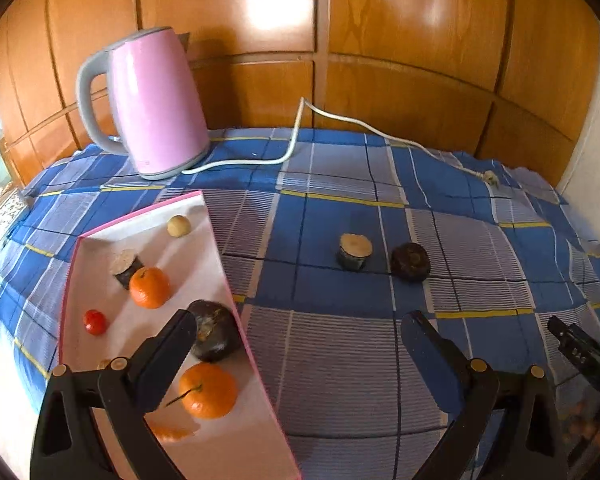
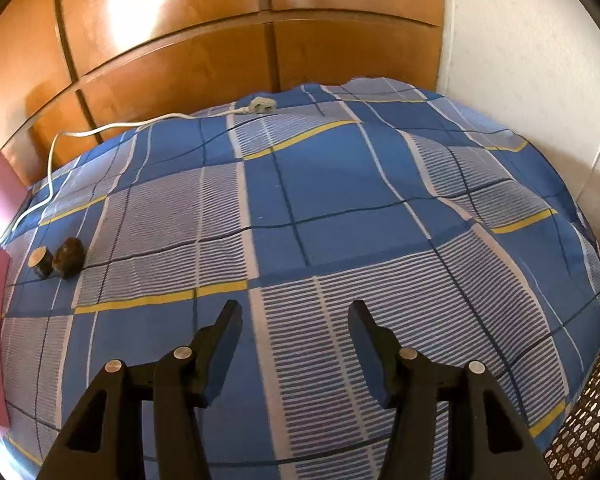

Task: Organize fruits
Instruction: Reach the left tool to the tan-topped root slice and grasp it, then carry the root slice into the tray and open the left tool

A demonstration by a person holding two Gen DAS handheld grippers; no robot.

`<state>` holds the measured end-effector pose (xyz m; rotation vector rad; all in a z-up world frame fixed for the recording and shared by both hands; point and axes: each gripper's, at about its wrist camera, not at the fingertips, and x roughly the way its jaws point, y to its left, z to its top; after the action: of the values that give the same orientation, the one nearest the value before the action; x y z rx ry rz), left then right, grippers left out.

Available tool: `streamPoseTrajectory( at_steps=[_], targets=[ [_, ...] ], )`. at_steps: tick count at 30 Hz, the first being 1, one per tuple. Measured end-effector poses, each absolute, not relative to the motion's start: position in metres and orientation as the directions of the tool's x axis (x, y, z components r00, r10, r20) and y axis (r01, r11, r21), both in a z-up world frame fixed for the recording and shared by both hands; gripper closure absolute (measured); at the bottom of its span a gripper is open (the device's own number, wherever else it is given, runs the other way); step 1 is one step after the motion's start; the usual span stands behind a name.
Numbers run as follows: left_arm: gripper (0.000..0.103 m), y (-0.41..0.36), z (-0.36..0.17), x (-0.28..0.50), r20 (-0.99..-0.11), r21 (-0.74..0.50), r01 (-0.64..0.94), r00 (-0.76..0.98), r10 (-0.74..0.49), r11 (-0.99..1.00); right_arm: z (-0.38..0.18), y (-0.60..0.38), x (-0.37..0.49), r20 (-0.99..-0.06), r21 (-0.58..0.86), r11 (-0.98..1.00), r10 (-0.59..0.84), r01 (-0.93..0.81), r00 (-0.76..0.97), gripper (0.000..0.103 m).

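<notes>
A pink-rimmed white tray (image 1: pixel 220 264) lies at the left of the checked cloth. In it are two oranges (image 1: pixel 149 287) (image 1: pixel 208 390), a small red fruit (image 1: pixel 95 322), a tan ball (image 1: pixel 179 226), a dark cut piece (image 1: pixel 126 266) and a dark round fruit (image 1: pixel 214 336). On the cloth lie a cut dark piece with a pale face (image 1: pixel 355 252) (image 2: pixel 41 263) and a dark round fruit (image 1: pixel 411 262) (image 2: pixel 69 258). My left gripper (image 1: pixel 300 332) is open, its left finger over the tray. My right gripper (image 2: pixel 296 320) is open and empty above the cloth; its tip shows in the left wrist view (image 1: pixel 576 346).
A pink kettle (image 1: pixel 156 100) stands at the back left, its white cord (image 1: pixel 328 120) and plug (image 2: pixel 260 105) trailing across the back of the cloth. Wooden panels rise behind. A white wall is at the right. A perforated surface (image 2: pixel 584 420) shows at the lower right.
</notes>
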<state>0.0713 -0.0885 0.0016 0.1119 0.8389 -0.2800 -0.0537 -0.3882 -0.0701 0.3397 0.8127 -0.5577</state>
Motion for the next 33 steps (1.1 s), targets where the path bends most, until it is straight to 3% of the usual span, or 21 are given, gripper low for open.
streamPoseTrajectory(
  at_steps=[3, 10, 13, 22, 28, 33],
  targets=[
    [0.001, -0.098, -0.002, 0.085, -0.754, -0.015, 0.301, 0.623, -0.209, 0.954, -0.073, -0.397, -0.055, -0.765, 0.078, 0.789, -0.345, 0.609, 0.544, 0.047],
    [0.022, -0.120, -0.018, 0.122, -0.794, -0.041, 0.325, 0.563, -0.228, 0.945, -0.080, -0.403, -0.056, -0.777, 0.084, 0.788, -0.332, 0.610, 0.536, 0.047],
    [0.026, -0.135, -0.028, 0.138, -0.810, -0.027, 0.335, 0.545, -0.217, 0.942, -0.079, -0.405, -0.056, -0.775, 0.084, 0.790, -0.331, 0.607, 0.538, 0.047],
    [0.028, -0.161, -0.057, 0.174, -0.848, 0.017, 0.306, 0.509, -0.148, 0.952, -0.081, -0.406, -0.053, -0.778, 0.083, 0.799, -0.321, 0.596, 0.539, 0.047],
    [0.065, -0.162, -0.067, 0.176, -0.848, -0.074, 0.327, 0.476, -0.232, 0.942, -0.085, -0.397, -0.049, -0.769, 0.030, 0.815, -0.351, 0.578, 0.535, 0.039],
    [0.068, -0.164, -0.061, 0.167, -0.836, -0.079, 0.348, 0.487, -0.252, 0.934, -0.087, -0.392, -0.046, -0.761, 0.020, 0.819, -0.360, 0.574, 0.539, 0.033]
  ],
)
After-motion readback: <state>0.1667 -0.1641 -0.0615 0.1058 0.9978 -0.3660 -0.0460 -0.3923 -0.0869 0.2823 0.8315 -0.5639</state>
